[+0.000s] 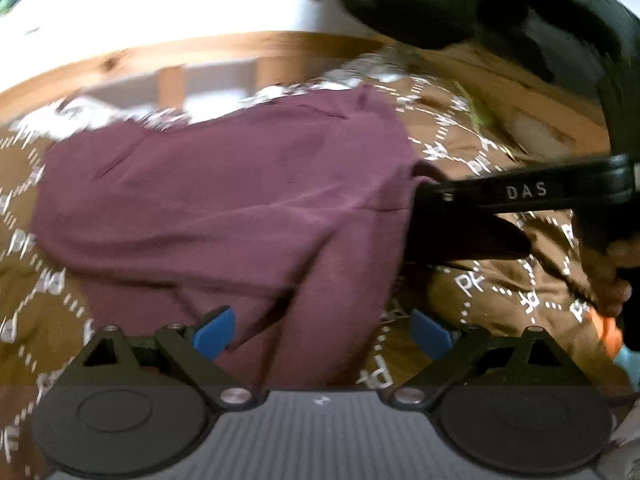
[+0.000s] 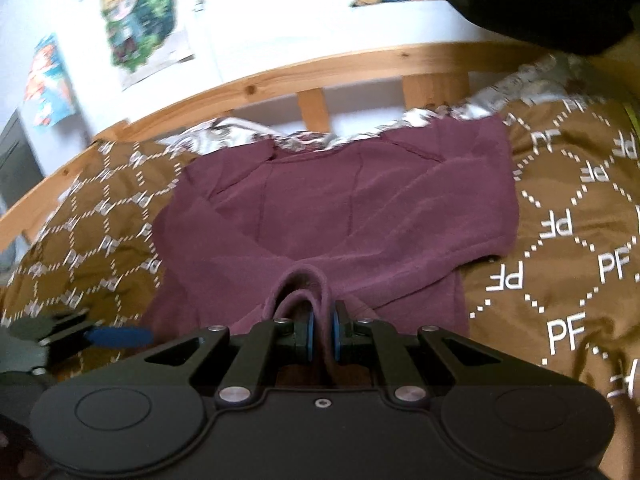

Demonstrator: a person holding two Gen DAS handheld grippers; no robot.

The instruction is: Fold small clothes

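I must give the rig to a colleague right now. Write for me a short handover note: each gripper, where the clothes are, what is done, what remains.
Right gripper: shut on a fold of the maroon sweater at its near edge.
Left gripper: open, fingers either side of the sweater's near part, holding nothing.
Sweater: lies on the brown PF-patterned blanket on the bed, sleeves already folded in across the body.
Left: probably fold the pinched near edge up toward the collar, then flatten.
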